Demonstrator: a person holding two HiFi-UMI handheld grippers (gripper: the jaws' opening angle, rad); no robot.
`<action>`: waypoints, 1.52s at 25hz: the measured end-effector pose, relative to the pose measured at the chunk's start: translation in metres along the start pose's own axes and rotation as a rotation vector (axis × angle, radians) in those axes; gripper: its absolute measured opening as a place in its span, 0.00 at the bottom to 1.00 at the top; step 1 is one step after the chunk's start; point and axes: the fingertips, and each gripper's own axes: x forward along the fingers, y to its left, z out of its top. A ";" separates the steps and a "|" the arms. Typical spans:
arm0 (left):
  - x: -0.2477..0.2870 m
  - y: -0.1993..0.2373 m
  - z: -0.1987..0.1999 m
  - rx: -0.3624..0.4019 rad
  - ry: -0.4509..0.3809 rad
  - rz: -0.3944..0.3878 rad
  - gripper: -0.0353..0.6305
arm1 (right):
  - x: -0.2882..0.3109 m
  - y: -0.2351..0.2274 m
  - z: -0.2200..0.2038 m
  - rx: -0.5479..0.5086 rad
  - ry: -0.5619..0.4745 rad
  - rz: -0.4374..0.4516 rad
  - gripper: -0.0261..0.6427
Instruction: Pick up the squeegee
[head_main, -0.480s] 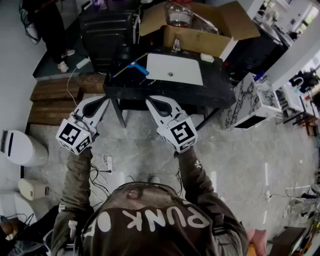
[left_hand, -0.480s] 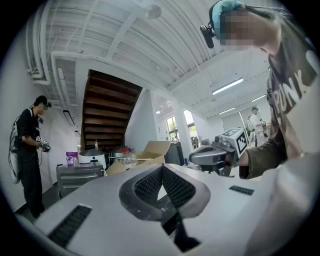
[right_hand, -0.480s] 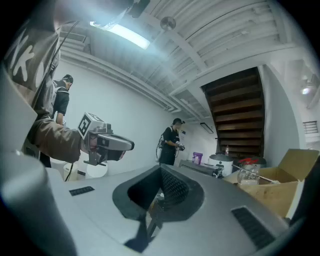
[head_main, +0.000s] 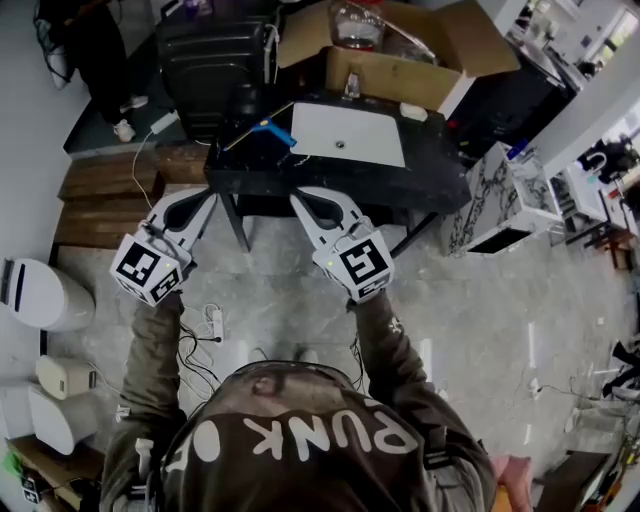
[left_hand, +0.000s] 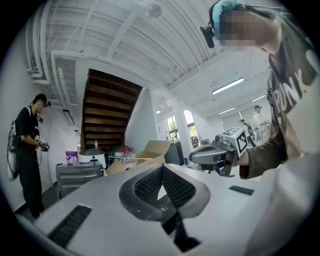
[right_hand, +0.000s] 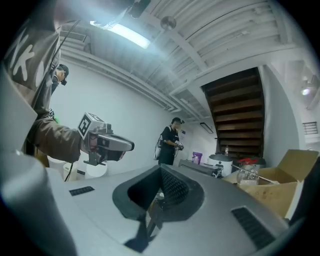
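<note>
The squeegee (head_main: 272, 131), with a blue handle and a thin pale blade, lies on the left part of a black table (head_main: 430, 175), beside a white sink basin (head_main: 350, 137). Both grippers are held level in front of the table's near edge, well short of the squeegee. In the head view my left gripper (head_main: 207, 199) is at the left and my right gripper (head_main: 301, 200) is at the middle. The left gripper (left_hand: 161, 169) has its pads together and holds nothing. My right gripper (right_hand: 161, 171) is likewise shut and empty. Neither gripper view shows the squeegee.
An open cardboard box (head_main: 420, 55) holding a glass jar (head_main: 358, 25) stands behind the table, with a dark cabinet (head_main: 215, 50) to its left. Wooden steps (head_main: 105, 200), a white bin (head_main: 45, 295) and floor cables (head_main: 215, 325) lie to the left. A person in black (left_hand: 27, 150) stands farther off.
</note>
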 end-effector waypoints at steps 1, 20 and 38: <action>0.000 0.000 0.000 -0.002 0.000 0.001 0.06 | 0.000 -0.001 0.000 0.002 -0.004 -0.003 0.05; 0.002 0.001 0.000 -0.004 0.001 0.002 0.06 | 0.009 0.012 -0.001 0.060 -0.027 0.082 0.85; 0.019 -0.023 0.003 0.010 0.016 0.012 0.06 | -0.014 -0.002 -0.005 0.056 -0.051 0.085 0.93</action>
